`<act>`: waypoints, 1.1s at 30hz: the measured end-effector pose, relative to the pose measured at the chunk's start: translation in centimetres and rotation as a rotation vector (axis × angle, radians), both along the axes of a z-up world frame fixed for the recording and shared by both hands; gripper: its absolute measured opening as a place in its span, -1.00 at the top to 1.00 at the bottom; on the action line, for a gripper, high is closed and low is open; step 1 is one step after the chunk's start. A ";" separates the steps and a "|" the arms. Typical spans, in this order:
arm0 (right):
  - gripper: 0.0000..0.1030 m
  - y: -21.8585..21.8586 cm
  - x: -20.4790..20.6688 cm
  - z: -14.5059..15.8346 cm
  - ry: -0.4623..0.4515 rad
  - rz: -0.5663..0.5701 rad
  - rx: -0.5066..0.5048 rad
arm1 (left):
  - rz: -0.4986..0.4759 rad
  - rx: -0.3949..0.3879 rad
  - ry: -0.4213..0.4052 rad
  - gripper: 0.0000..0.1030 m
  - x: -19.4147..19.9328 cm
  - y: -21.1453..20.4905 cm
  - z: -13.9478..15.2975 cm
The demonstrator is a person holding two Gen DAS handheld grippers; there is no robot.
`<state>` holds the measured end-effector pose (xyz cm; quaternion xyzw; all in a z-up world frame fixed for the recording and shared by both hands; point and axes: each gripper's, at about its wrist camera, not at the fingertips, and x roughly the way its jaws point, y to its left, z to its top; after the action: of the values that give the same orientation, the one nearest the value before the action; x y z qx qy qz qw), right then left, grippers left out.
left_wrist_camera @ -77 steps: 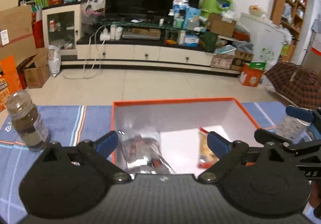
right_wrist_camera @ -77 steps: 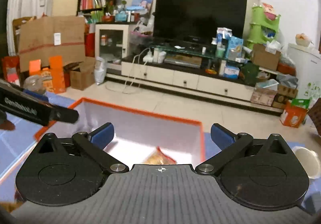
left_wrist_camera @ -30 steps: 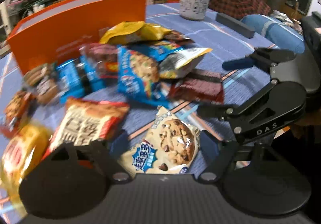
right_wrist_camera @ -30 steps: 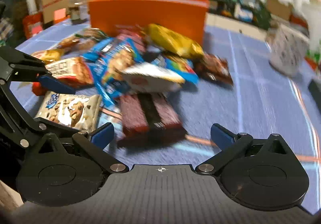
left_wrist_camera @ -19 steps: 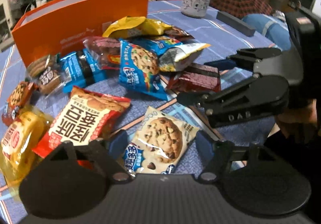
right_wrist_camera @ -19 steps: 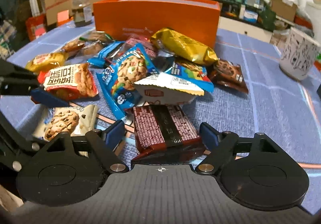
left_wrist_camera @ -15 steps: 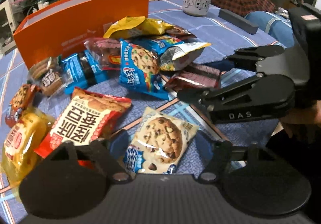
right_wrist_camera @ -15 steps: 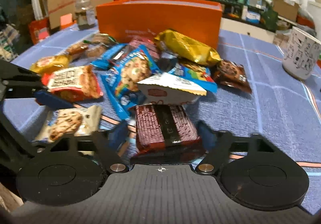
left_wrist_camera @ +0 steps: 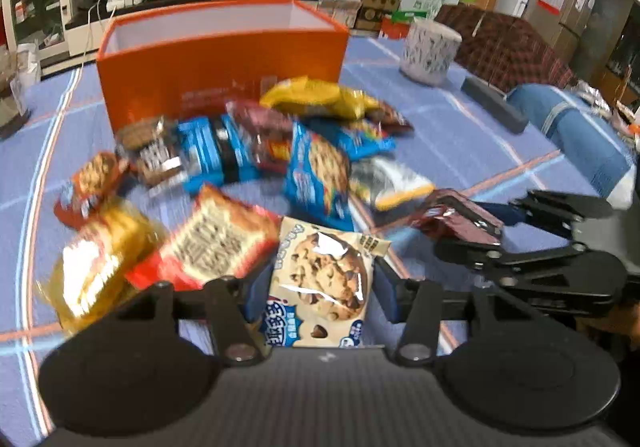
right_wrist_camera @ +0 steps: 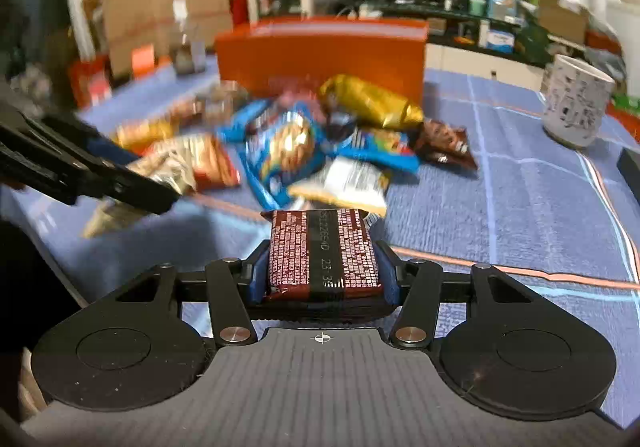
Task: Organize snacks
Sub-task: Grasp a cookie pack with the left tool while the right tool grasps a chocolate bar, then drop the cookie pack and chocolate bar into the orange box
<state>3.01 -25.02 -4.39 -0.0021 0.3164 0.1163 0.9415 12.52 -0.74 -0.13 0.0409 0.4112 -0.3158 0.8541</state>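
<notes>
A cream chocolate-chip cookie packet (left_wrist_camera: 320, 271) sits between the blue pads of my left gripper (left_wrist_camera: 320, 289), whose jaws are closing on it; it is lifted off the cloth. My right gripper (right_wrist_camera: 323, 275) has its jaws closing on a dark red snack bar (right_wrist_camera: 324, 247), gripped by its sides. In the left wrist view the right gripper (left_wrist_camera: 472, 233) holds that bar (left_wrist_camera: 448, 213) low at the right. The orange box (left_wrist_camera: 220, 59) stands open behind a pile of snack packets (left_wrist_camera: 316, 171).
A patterned white mug (left_wrist_camera: 430, 51) and a dark flat bar (left_wrist_camera: 494, 105) lie right of the pile on the blue tablecloth (left_wrist_camera: 460, 143). A bottle (right_wrist_camera: 186, 43) stands left of the box. Beyond the table are a TV stand, shelves and cartons.
Both grippers dropped from over the box to the pile, their jaws narrowed onto a packet each, and both packets have come up off the cloth. The orange box now looks farther off.
</notes>
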 end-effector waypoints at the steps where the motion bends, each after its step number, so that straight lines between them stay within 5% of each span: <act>1: 0.21 -0.4 0.1 0.9 -0.016 -0.005 0.035 | 0.005 -0.006 -0.006 0.00 0.7 -0.1 0.5; 5: 0.21 -1.1 4.0 5.6 -0.114 0.001 0.052 | 0.057 -0.017 -0.086 0.00 5.6 -0.3 3.7; 11: 0.21 -0.4 16.1 10.5 -0.209 0.022 -0.020 | 0.143 -0.031 -0.167 0.00 16.3 -1.5 7.6; 20: 0.19 2.5 30.4 7.3 -0.088 0.057 -0.080 | 0.206 0.050 -0.144 -0.10 27.0 -3.6 5.0; 21: 0.16 2.5 30.9 6.8 -0.079 0.055 -0.072 | 0.212 0.059 -0.144 -0.37 27.5 -3.6 4.5; 26: -0.19 3.1 30.5 7.1 -0.115 0.049 -0.071 | 0.223 0.048 -0.192 -0.39 25.9 -2.6 4.9; 33: -0.42 2.9 21.0 9.2 -0.208 0.033 -0.024 | 0.225 0.010 -0.249 -0.43 16.9 0.5 6.4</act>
<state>24.04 -22.13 4.85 -0.0305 0.2184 0.1272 0.9670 29.38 -0.23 6.29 0.0375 0.3056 -0.2087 0.9283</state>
